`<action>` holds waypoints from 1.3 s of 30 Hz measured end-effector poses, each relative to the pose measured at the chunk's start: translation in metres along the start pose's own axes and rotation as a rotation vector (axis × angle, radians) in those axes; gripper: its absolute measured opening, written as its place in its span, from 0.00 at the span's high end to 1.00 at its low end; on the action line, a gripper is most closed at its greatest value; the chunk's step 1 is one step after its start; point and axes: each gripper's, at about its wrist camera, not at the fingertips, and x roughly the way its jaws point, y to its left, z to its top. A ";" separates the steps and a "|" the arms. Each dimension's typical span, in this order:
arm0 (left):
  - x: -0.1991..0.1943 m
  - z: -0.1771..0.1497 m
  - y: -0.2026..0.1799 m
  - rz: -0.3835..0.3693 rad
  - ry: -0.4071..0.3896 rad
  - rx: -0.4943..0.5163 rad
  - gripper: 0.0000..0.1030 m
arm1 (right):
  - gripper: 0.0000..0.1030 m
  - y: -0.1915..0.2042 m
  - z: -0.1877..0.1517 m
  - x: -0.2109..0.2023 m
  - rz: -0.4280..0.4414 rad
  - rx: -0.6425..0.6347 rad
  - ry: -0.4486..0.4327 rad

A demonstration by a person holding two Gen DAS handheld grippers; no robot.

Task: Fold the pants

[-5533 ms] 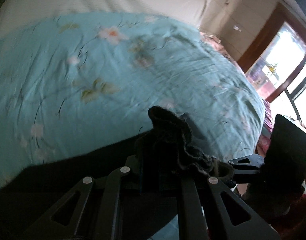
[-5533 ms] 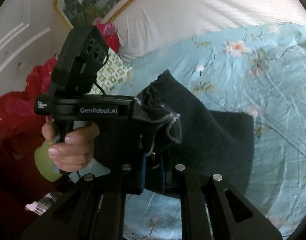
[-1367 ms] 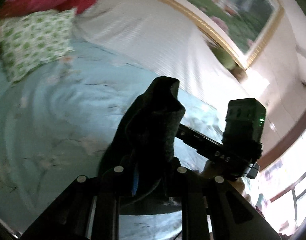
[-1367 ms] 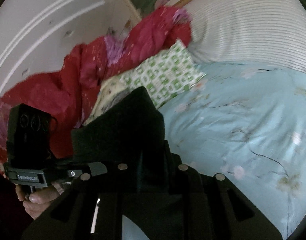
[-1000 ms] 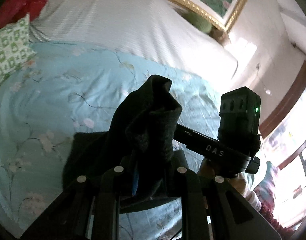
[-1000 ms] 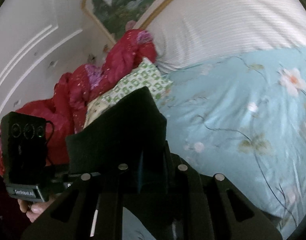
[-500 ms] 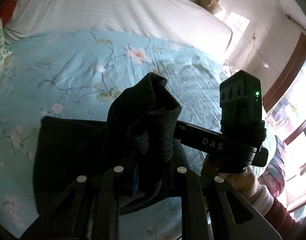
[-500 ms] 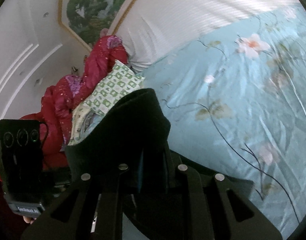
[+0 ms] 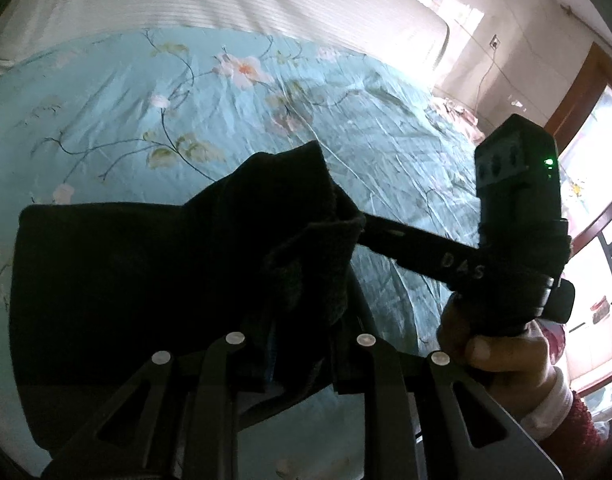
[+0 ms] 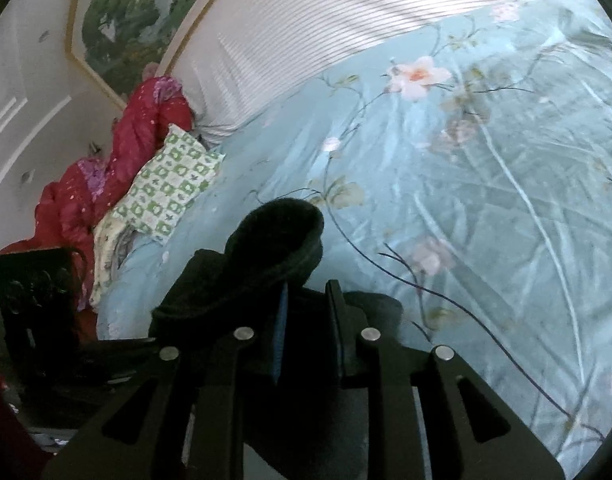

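The dark pants (image 9: 138, 272) lie partly spread on the light blue floral bedspread (image 9: 266, 112). My left gripper (image 9: 302, 344) is shut on a bunched edge of the pants, which sticks up past the fingers. My right gripper (image 10: 306, 320) stands with its jaws slightly apart; a fold of the pants (image 10: 274, 244) lies against the left finger and hides the gap. The right gripper's body (image 9: 517, 216) shows at the right of the left wrist view, held by a hand (image 9: 493, 356). The left gripper's body (image 10: 38, 304) shows at the lower left of the right wrist view.
A white striped sheet (image 10: 345, 24) covers the far side of the bed. A green patterned pillow (image 10: 166, 188) and a red quilt (image 10: 118, 152) lie at the bed's left end. A framed painting (image 10: 126, 12) hangs on the wall. A window (image 9: 597, 200) is at the right.
Both grippers have come down toward the bedspread with the pants, and more of the pants lies flat. The right gripper's jaws have parted a little.
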 end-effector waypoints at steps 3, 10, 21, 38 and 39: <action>0.001 -0.002 -0.001 -0.014 0.005 0.011 0.74 | 0.79 -0.003 -0.003 -0.007 -0.035 0.023 -0.010; -0.015 -0.009 -0.005 -0.073 0.000 0.018 0.52 | 0.56 -0.006 -0.011 -0.032 -0.110 0.094 -0.062; -0.071 -0.018 0.008 -0.095 -0.078 -0.001 0.39 | 0.43 0.020 -0.007 -0.067 -0.149 0.100 -0.164; -0.101 -0.016 0.110 0.057 -0.147 -0.239 0.34 | 0.32 0.071 0.000 -0.031 -0.301 -0.037 -0.122; -0.100 -0.015 0.114 0.059 -0.147 -0.248 0.34 | 0.32 0.070 0.000 -0.029 -0.308 -0.037 -0.118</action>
